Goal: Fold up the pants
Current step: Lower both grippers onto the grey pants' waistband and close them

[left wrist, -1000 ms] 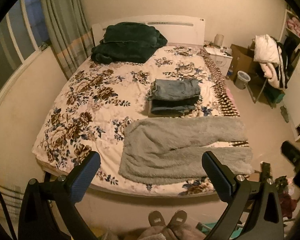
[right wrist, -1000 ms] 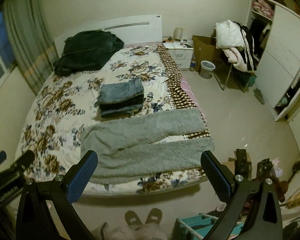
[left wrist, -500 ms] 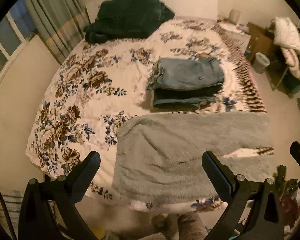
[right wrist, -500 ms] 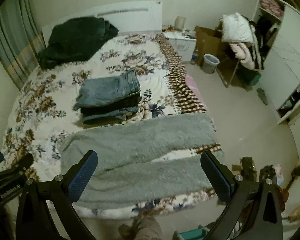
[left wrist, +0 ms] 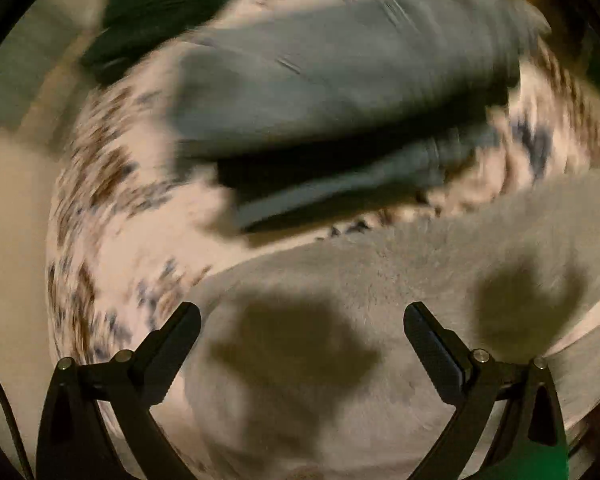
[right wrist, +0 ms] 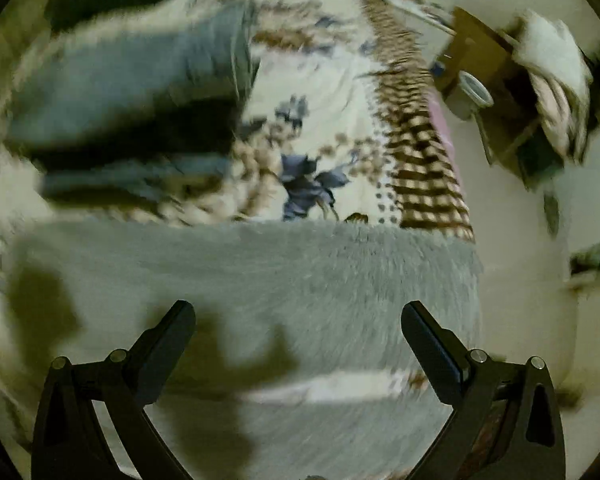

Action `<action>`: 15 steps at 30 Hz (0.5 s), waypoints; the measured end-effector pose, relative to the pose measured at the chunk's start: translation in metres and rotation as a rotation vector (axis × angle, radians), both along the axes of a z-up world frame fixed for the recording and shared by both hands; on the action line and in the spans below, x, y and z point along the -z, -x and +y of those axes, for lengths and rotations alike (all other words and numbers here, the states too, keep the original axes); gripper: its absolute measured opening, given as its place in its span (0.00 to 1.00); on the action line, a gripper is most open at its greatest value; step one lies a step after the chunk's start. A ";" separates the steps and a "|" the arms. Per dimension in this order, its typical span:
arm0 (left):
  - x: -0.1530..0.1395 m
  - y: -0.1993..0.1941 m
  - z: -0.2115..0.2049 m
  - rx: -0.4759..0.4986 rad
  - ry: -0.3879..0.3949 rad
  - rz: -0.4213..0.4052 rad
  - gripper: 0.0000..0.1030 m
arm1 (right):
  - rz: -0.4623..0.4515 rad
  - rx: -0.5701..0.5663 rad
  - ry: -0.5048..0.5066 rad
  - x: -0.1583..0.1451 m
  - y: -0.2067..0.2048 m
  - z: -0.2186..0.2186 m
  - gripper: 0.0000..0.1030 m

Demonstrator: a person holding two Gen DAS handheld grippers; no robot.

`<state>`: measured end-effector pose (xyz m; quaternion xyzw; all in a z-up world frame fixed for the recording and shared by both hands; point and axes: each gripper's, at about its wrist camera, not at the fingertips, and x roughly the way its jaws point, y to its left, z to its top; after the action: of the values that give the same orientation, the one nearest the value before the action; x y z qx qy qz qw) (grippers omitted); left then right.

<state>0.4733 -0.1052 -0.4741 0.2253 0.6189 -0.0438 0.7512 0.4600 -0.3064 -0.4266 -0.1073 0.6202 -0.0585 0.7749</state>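
The left hand-held gripper is hanging with its jaws spread wide and nothing between them, and the right hand-held gripper is doing the same; both are pinching nothing. Directly under and ahead of each one the grey fleece pants are lying flat on the bed, their fluffy surface filling the space between the fingers in both wrist views, and the grippers' shadows are falling on the cloth close beneath; whether any fingertip is touching the pile I cannot tell, since both views are smeared with blur. In the right view the two legs are showing as separate bands with a strip of bedspread between them, and the leg ends are lying to the right of that gripper, at the bed's edge. Beyond the pants, further ahead of both grippers, a stack of folded jeans is sitting on the floral bedspread.

Judging from this, the step in hand is the approach for the first grasp, and no fold is made yet; the next move is calling for each gripper to settle on an edge of the near leg, pinch the thick fleece firmly, and carry it over onto the far leg.
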 end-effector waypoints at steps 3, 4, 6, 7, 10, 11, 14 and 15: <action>0.058 -0.014 -0.019 0.141 -0.083 0.070 1.00 | 0.124 -0.096 0.032 0.063 -0.021 -0.012 1.00; 0.071 -0.016 -0.024 0.177 -0.097 0.087 1.00 | 0.155 -0.119 0.035 0.083 -0.028 -0.016 1.00; 0.101 -0.018 -0.038 0.278 -0.125 0.142 1.00 | 0.219 -0.169 0.054 0.117 -0.039 -0.023 1.00; 0.110 -0.020 -0.042 0.312 -0.136 0.152 1.00 | 0.231 -0.186 0.069 0.129 -0.046 -0.025 1.00; 0.126 -0.022 -0.049 0.380 -0.136 0.198 0.98 | 0.312 -0.197 0.044 0.160 -0.064 -0.037 1.00; 0.126 -0.023 -0.048 0.390 -0.126 0.208 0.91 | 0.330 -0.190 0.018 0.168 -0.069 -0.041 0.99; 0.119 -0.027 -0.042 0.396 -0.003 0.310 0.41 | 0.353 -0.182 -0.045 0.174 -0.074 -0.043 0.76; 0.109 -0.027 -0.039 0.404 0.020 0.311 0.23 | 0.342 -0.185 -0.063 0.170 -0.072 -0.043 0.69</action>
<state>0.5000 -0.1439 -0.5836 0.3277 0.6691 -0.2332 0.6250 0.5325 -0.3497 -0.5970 -0.1480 0.7319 0.0514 0.6632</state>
